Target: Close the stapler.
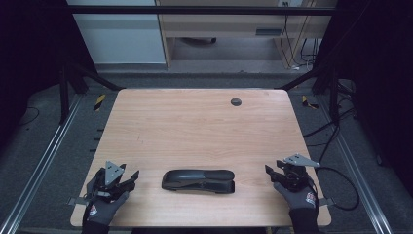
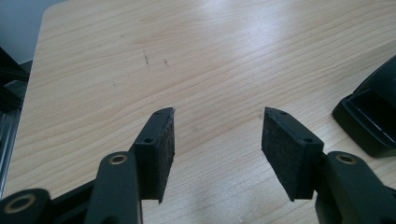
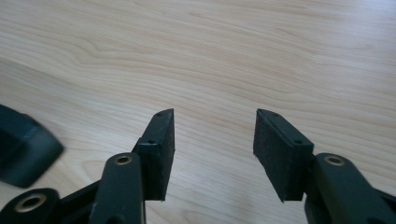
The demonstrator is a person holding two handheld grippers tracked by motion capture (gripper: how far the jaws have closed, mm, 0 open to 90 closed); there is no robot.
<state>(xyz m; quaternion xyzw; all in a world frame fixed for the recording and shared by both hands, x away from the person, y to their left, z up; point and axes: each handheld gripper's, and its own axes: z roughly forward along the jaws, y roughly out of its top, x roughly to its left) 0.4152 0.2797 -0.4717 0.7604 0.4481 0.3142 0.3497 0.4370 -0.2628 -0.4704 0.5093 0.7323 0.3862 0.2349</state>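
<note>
High view: a long black case [image 1: 198,181] lies on the bench [image 1: 195,126], its long axis running side to side between the left gripper [image 1: 130,178] and right gripper [image 1: 271,174]. Both sets of fingers stand apart, empty, pointing inward at its ends; neither is clearly nearer.

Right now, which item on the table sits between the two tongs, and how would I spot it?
On the light wooden table, look along the near edge, midway between the two hands. There lies a long, low black stapler, lengthwise across the table. It is the only loose thing there; the small dark round hole sits far back.
</note>
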